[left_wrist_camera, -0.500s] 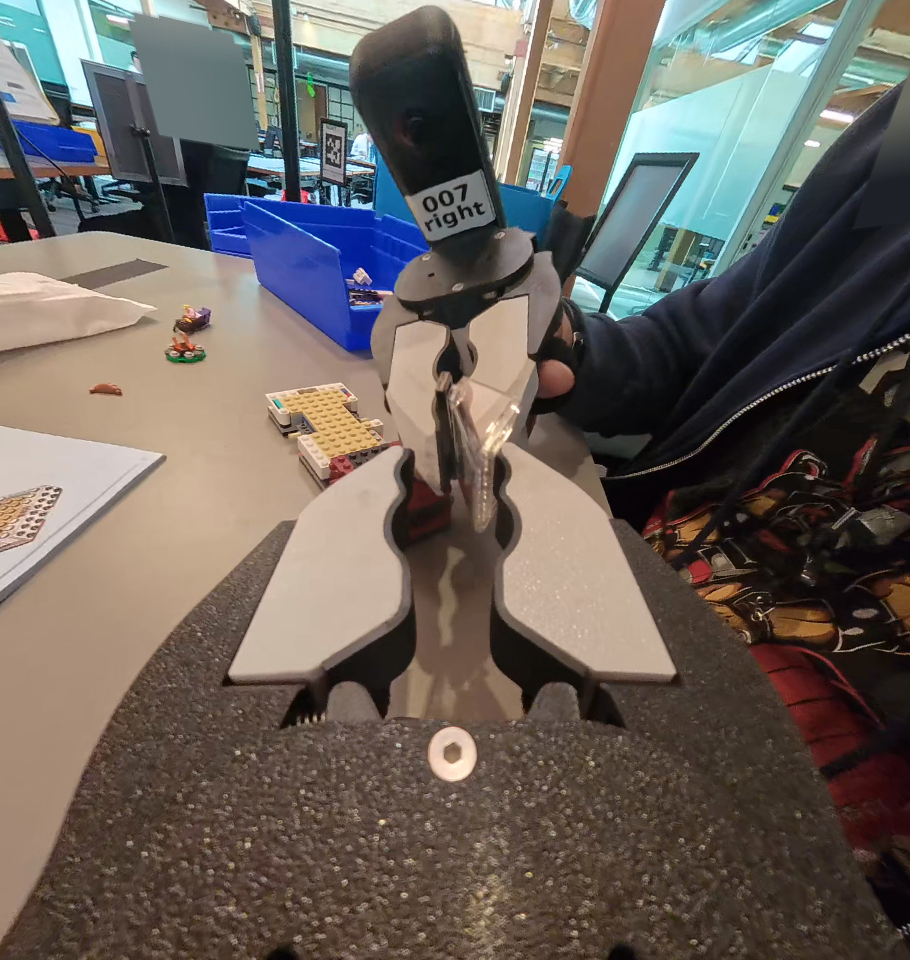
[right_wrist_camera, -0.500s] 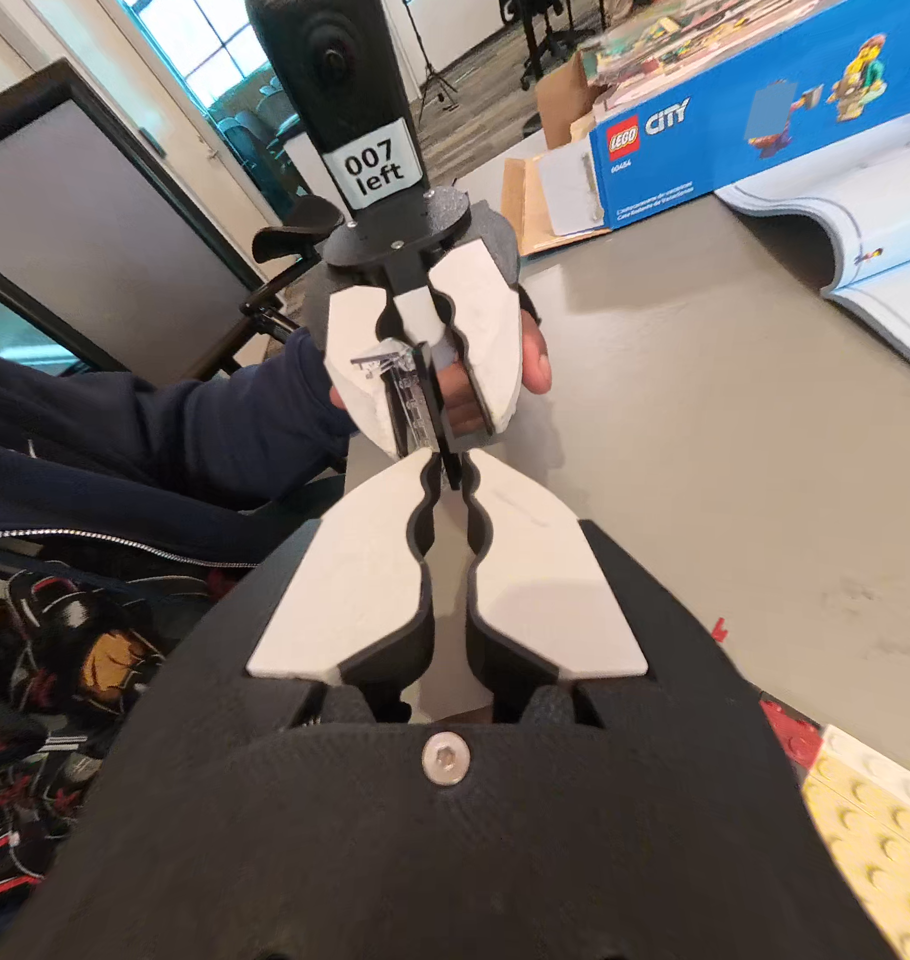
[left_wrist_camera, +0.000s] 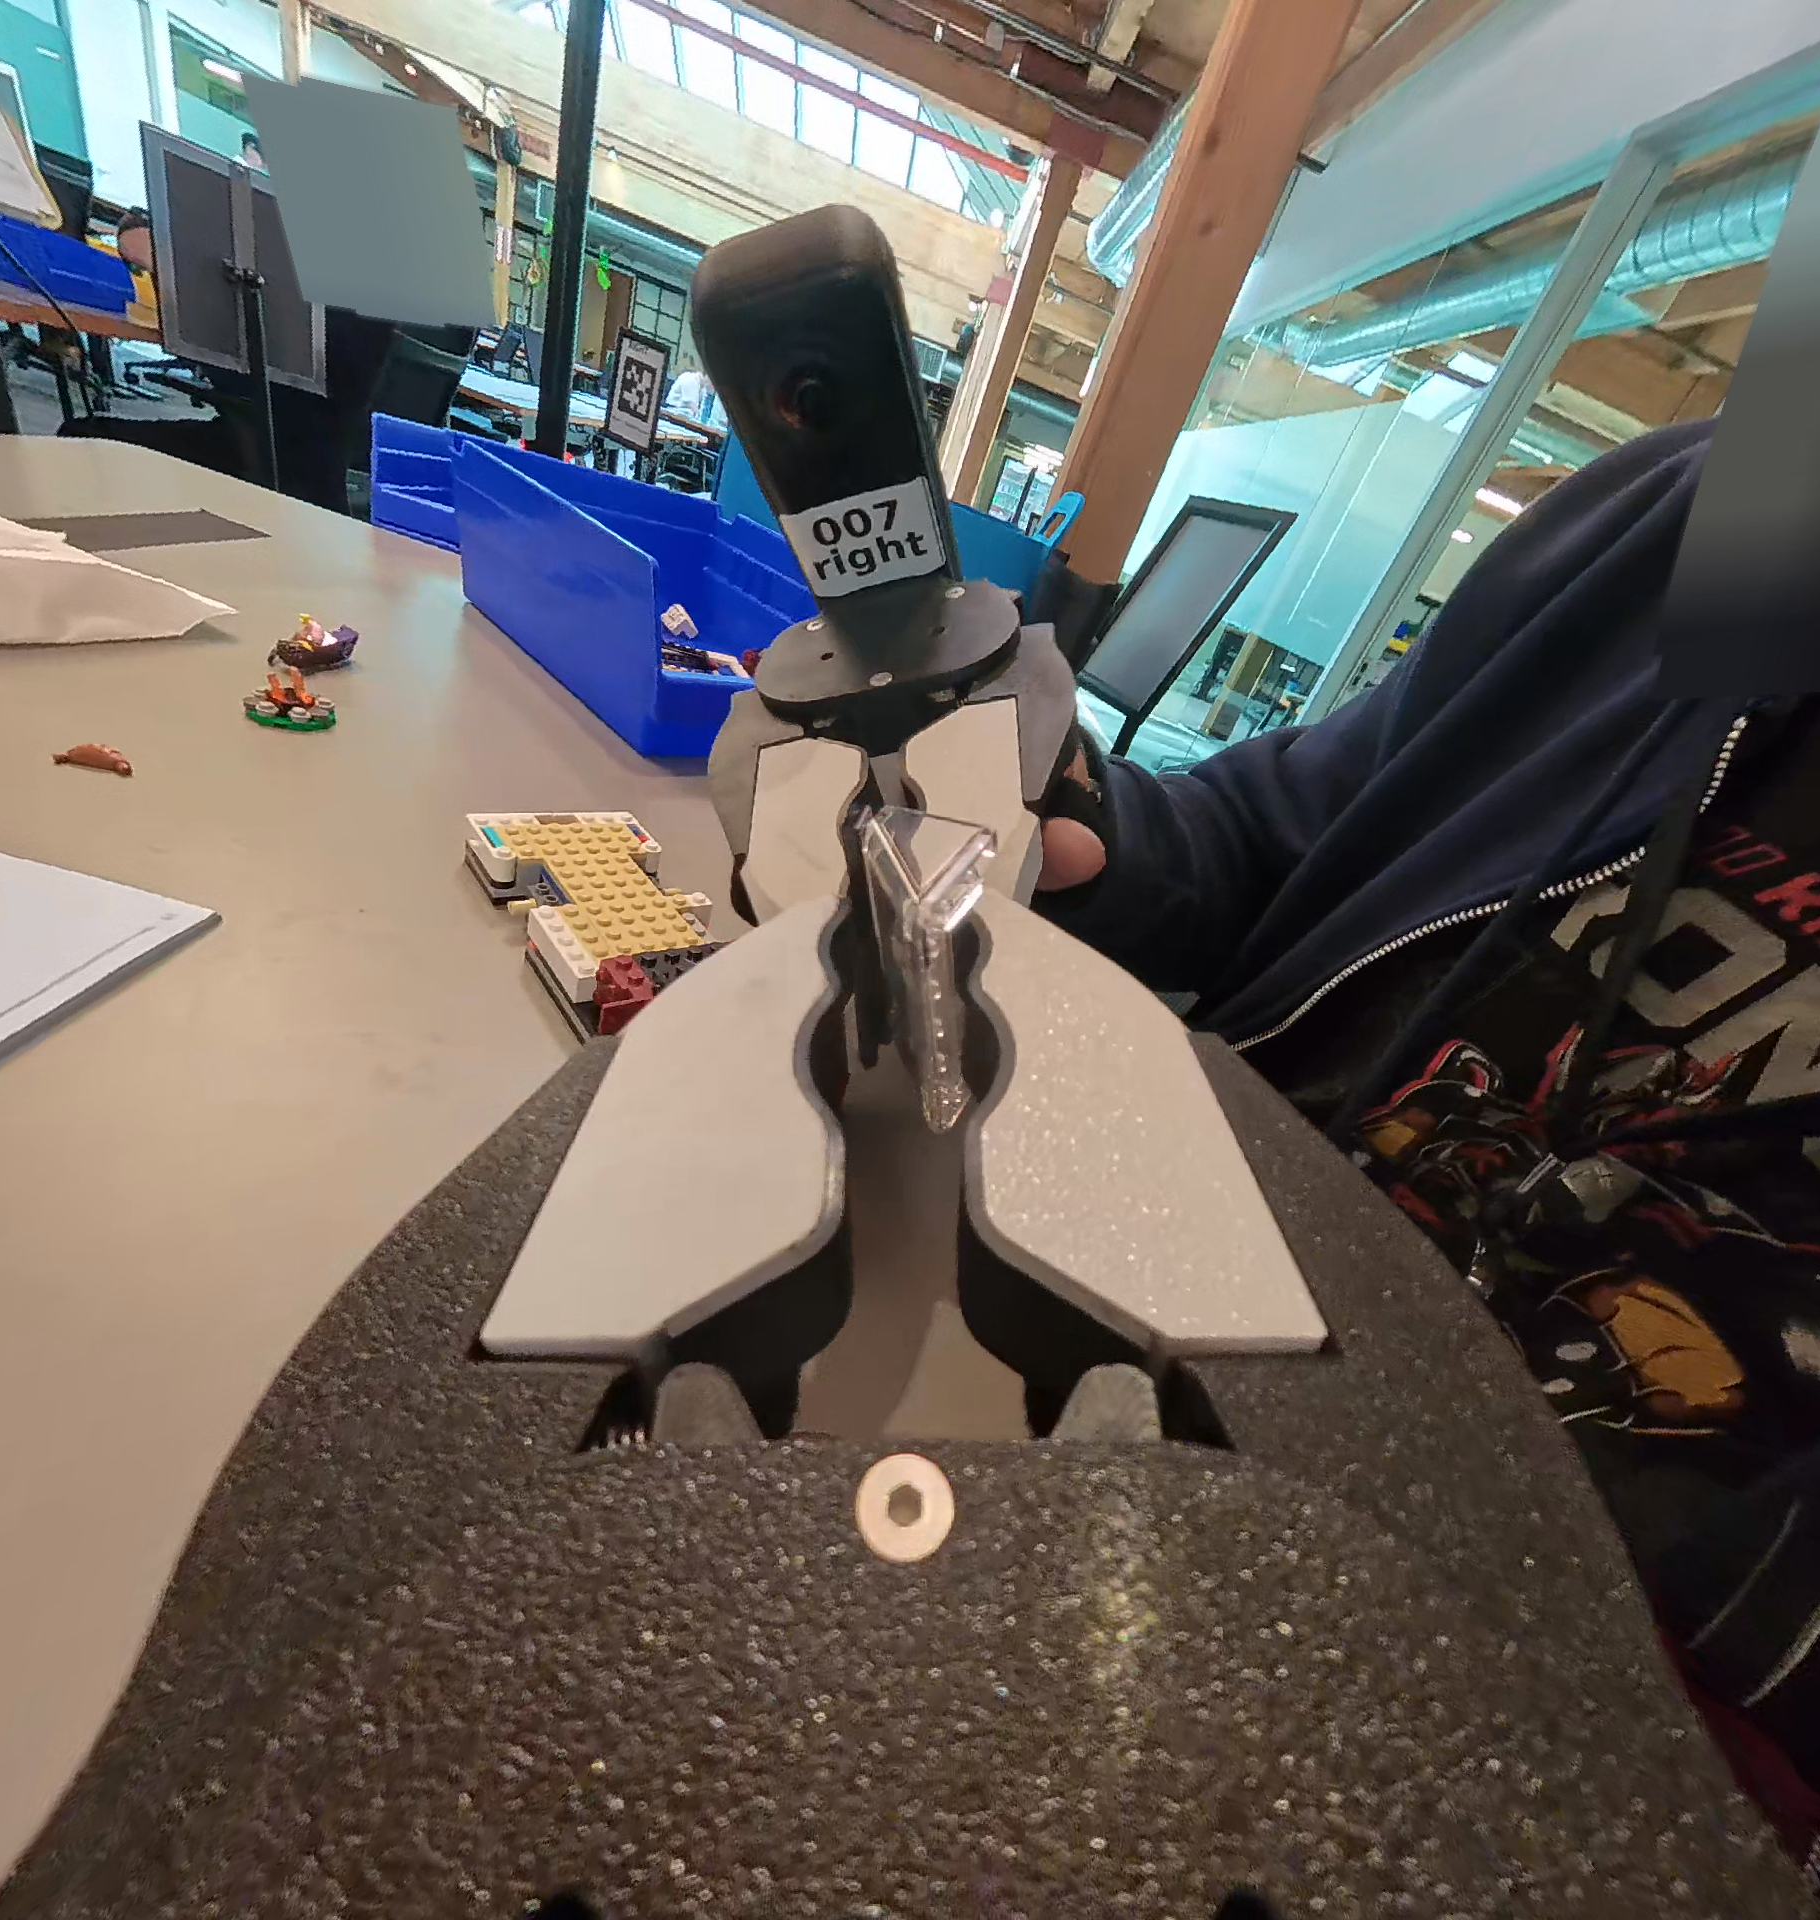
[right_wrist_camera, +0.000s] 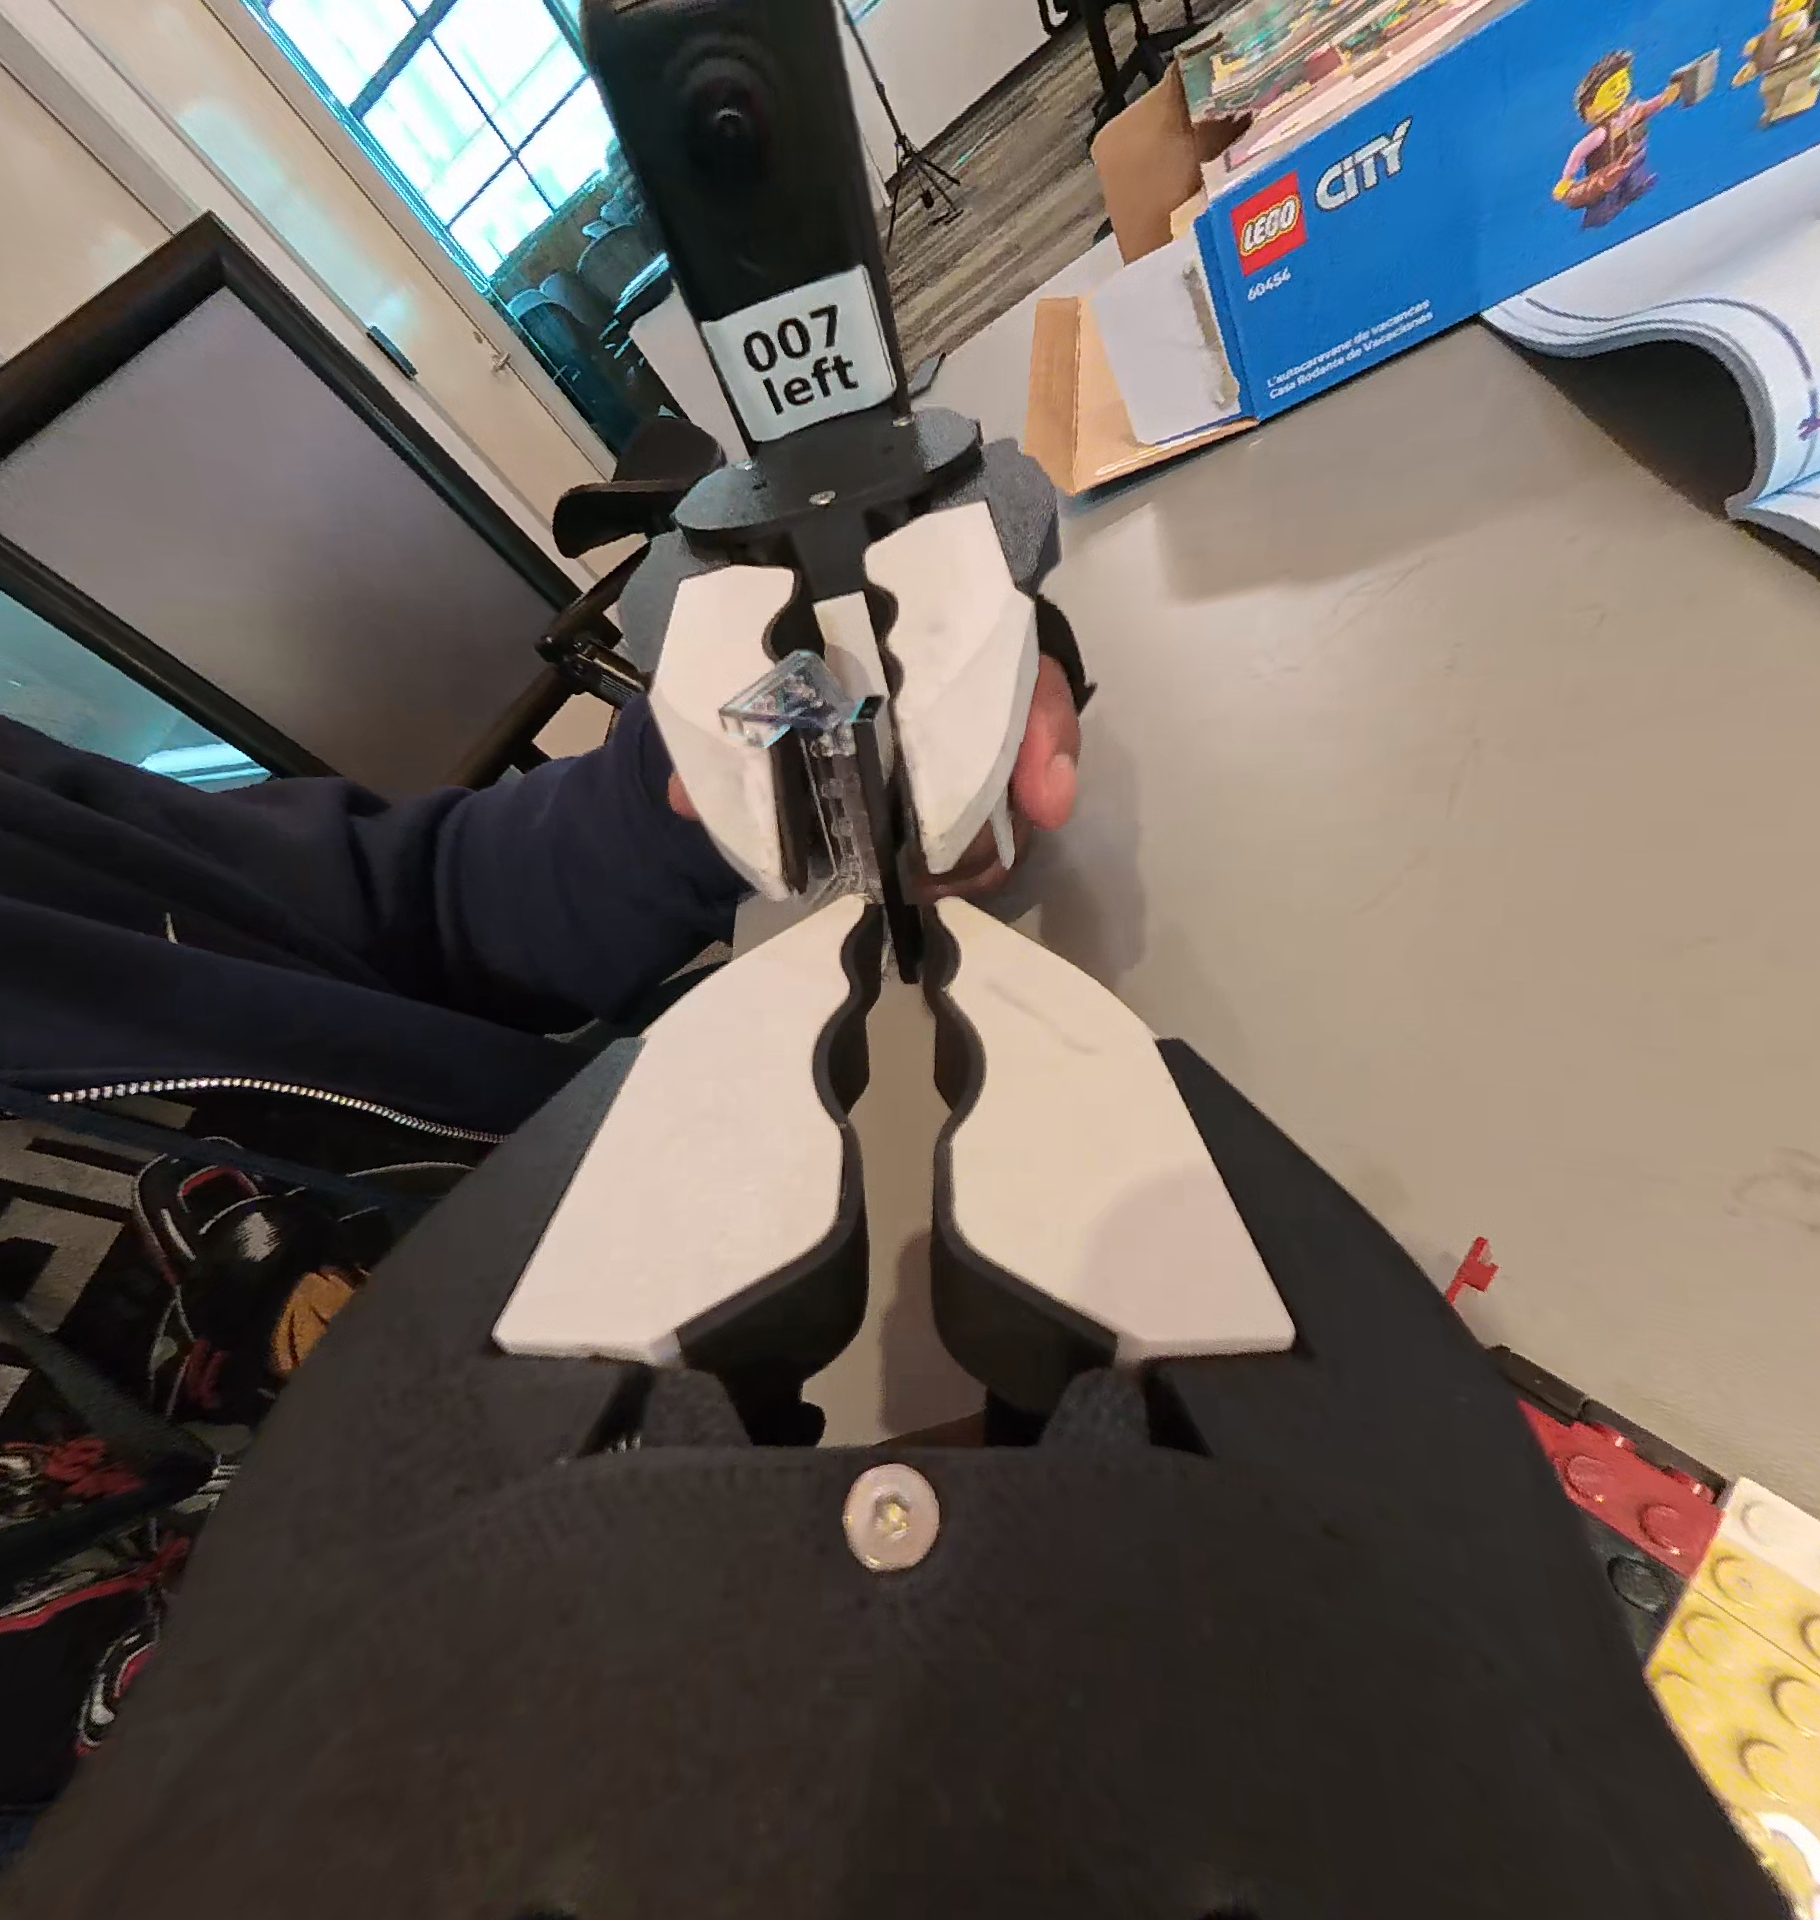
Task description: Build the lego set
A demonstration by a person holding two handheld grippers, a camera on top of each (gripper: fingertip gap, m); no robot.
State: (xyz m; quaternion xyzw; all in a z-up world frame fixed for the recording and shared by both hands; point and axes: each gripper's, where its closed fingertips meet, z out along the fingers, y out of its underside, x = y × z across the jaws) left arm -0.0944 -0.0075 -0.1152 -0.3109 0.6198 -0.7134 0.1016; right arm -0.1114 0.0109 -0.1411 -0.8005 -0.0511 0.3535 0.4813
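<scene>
Grey counter (left_wrist_camera: 262, 1091) across both views. At its far edge, a blue toy-set box (right_wrist_camera: 1457, 208), with an open instruction booklet (right_wrist_camera: 1716, 395) just beside. On the other side, a blue plastic bin (left_wrist_camera: 573, 603) with a few loose bricks inside and a white bag (left_wrist_camera: 54, 592) well to its left.

Both claws raised above the counter near its edge, tip to tip and facing each other. Left claw (left_wrist_camera: 911, 920) narrowed to a slim gap and closed around a two-part stack: a transparent windscreen piece (left_wrist_camera: 921, 935) standing on edge against a thin black plate (right_wrist_camera: 870, 790). Seen from the right wrist, one pad against the clear side and the other against the black side. Right claw (right_wrist_camera: 901, 909) almost pressed together, pinching the near end of the same black plate between its tips, so that the stack bridges the two claws.

On the counter, left of the claws and apart from them, a tan studded brick build (left_wrist_camera: 594, 883) with white edging and a dark red corner. Farther off, two small brick figures (left_wrist_camera: 291, 701) and a tiny brown piece (left_wrist_camera: 93, 758).
</scene>
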